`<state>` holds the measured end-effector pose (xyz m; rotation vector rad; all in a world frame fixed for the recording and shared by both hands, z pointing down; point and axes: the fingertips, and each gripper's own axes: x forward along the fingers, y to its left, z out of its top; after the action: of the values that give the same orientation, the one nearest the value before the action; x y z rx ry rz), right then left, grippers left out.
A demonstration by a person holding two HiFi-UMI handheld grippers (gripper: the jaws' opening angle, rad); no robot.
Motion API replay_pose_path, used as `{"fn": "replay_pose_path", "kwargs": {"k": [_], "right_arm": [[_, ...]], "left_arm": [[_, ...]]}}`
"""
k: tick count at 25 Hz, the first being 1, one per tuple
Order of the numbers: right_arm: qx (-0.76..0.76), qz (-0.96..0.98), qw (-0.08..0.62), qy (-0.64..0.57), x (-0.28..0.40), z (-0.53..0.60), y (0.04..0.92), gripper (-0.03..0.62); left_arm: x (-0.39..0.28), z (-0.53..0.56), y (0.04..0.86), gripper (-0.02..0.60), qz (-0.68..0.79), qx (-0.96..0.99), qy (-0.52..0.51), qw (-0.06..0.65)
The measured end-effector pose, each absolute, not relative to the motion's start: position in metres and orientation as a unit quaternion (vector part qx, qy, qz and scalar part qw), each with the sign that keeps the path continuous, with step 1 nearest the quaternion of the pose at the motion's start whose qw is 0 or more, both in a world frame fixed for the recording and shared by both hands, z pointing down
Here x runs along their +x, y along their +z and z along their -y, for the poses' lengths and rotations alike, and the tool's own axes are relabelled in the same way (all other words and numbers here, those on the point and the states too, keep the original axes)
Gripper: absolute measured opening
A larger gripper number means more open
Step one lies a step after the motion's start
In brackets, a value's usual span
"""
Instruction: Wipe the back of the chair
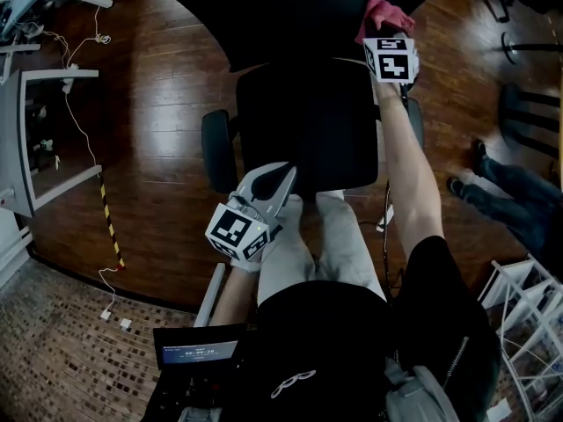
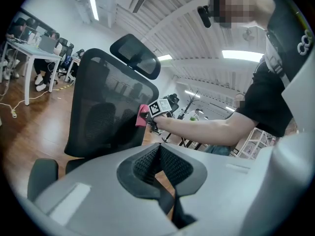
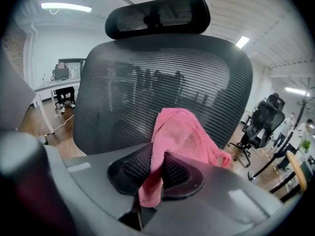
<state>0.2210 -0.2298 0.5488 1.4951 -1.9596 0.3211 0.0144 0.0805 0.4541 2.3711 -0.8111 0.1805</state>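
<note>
Black mesh office chair with a headrest on top, backrest facing the person. Right tool clenched on a crumpled pink cloth, held up at the mesh back. Left tool low near the seat, jaws pressed together, gripping nothing.

In the head view the top of the chair's back runs off the upper edge, and the right gripper's own cube covers its jaws and most of the pink cloth. A person at the right edge shows only as legs, and the print on the screen below is too small to read
</note>
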Motion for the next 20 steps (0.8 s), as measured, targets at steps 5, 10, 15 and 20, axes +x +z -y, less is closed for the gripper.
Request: {"fn": "replay_pose_path", "kwargs": {"k": [5, 10, 15, 20], "right_arm": [[0.543, 0.766, 0.325, 0.11, 0.16, 0.23, 0.548, 0.041], [0.517, 0.786, 0.325, 0.098, 0.1, 0.226, 0.55, 0.041], [0.473, 0.816, 0.321, 0.086, 0.028, 0.219, 0.556, 0.041], [0.428, 0.844, 0.316, 0.069, -0.043, 0.215, 0.567, 0.041]], "left_arm": [[-0.014, -0.086, 0.453, -0.006, 0.322, 0.892, 0.062, 0.311], [-0.046, -0.092, 0.46, -0.006, 0.341, 0.883, 0.057, 0.318], [-0.071, -0.093, 0.467, -0.006, 0.355, 0.876, 0.051, 0.323], [-0.092, -0.093, 0.478, -0.006, 0.363, 0.871, 0.046, 0.327]]}}
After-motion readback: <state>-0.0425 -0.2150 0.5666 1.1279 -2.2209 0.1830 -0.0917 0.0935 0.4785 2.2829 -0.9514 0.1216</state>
